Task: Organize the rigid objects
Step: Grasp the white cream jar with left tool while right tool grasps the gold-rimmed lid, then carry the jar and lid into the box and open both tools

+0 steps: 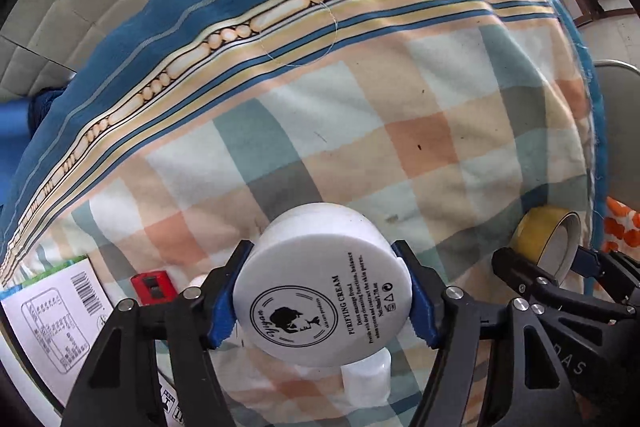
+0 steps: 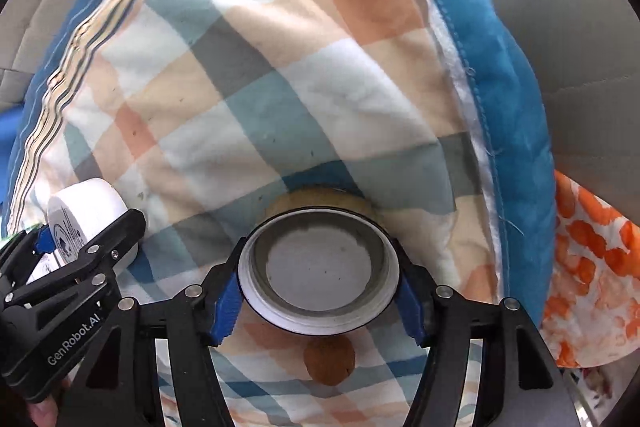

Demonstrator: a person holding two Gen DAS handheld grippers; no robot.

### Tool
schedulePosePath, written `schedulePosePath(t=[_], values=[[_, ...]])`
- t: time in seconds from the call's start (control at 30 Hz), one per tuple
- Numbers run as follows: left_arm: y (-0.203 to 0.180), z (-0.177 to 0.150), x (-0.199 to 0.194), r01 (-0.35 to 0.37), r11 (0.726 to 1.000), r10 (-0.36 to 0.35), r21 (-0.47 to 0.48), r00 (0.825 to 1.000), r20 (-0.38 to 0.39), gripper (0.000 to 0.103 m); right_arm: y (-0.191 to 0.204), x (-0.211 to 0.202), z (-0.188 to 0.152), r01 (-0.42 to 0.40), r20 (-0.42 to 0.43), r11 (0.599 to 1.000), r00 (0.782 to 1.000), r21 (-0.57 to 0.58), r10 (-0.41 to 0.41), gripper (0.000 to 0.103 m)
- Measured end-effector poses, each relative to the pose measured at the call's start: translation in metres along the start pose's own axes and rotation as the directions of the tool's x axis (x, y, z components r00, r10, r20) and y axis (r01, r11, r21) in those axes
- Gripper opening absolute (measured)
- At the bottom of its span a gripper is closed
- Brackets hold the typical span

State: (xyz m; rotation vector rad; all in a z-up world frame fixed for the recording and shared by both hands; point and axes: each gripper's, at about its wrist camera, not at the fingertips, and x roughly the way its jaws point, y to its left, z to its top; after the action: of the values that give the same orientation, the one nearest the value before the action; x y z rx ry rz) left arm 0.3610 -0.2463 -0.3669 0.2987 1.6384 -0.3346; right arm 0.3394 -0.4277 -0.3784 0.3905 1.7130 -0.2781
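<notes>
Both loads up: left gripper (image 1: pixel 322 297) clamps the round white plastic cream jar (image 1: pixel 320 283), right gripper (image 2: pixel 318 293) clamps the yellow tape roll (image 2: pixel 319 269); next, probably a clear spot on the checked blanket (image 1: pixel 360 131).

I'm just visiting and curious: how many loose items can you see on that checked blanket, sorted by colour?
White: 3, the cream jar, a small white bottle, a printed box.
Yellow: 1, the tape roll.
Red: 1, a small red block.
Brown: 1, a round brown object.
Total: 6.
</notes>
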Motion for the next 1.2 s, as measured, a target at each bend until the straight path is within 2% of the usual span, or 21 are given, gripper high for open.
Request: schedulePosePath(t=[0.23,0.43,0.53,0.67,0.8,0.97,1.07,1.2], values=[[0.025,-0.017,-0.053,0.049,0.998,-0.046,-0.028,0.995,0.092,0.066,0.017,-0.036,-0.009,-0.007,0.056,0.997,0.998,-0.071,0.011,0.067],[0.060,-0.054,-0.105,0.098,0.994,-0.087,-0.057,0.981,0.174,0.066,0.048,-0.076,-0.044,-0.016,0.097,0.988,0.995,-0.153,0.031,0.067],[0.080,-0.091,-0.128,0.116,0.990,-0.096,-0.081,0.971,0.220,0.066,0.076,-0.098,-0.067,-0.037,0.117,0.980,0.991,-0.197,0.061,0.067],[0.123,-0.132,-0.158,0.121,0.984,-0.080,-0.133,0.957,0.279,0.067,0.121,-0.116,-0.115,-0.081,0.125,0.963,0.985,-0.258,0.116,0.067],[0.168,-0.162,-0.166,0.114,0.972,-0.045,-0.205,0.948,0.315,0.067,0.185,-0.120,-0.153,-0.104,0.117,0.931,0.981,-0.349,0.153,0.067],[0.250,-0.209,-0.171,0.066,0.951,0.031,-0.302,0.952,0.306,0.067,0.271,-0.107,-0.198,-0.115,0.089,0.888,0.981,-0.445,0.172,0.067],[0.296,-0.231,-0.158,0.039,0.932,0.063,-0.359,0.961,0.269,0.067,0.315,-0.095,-0.213,-0.132,0.069,0.871,0.980,-0.473,0.186,0.067],[0.345,-0.242,-0.126,0.027,0.911,0.064,-0.411,0.976,0.207,0.067,0.363,-0.066,-0.221,-0.124,0.037,0.860,0.986,-0.494,0.163,0.067]])
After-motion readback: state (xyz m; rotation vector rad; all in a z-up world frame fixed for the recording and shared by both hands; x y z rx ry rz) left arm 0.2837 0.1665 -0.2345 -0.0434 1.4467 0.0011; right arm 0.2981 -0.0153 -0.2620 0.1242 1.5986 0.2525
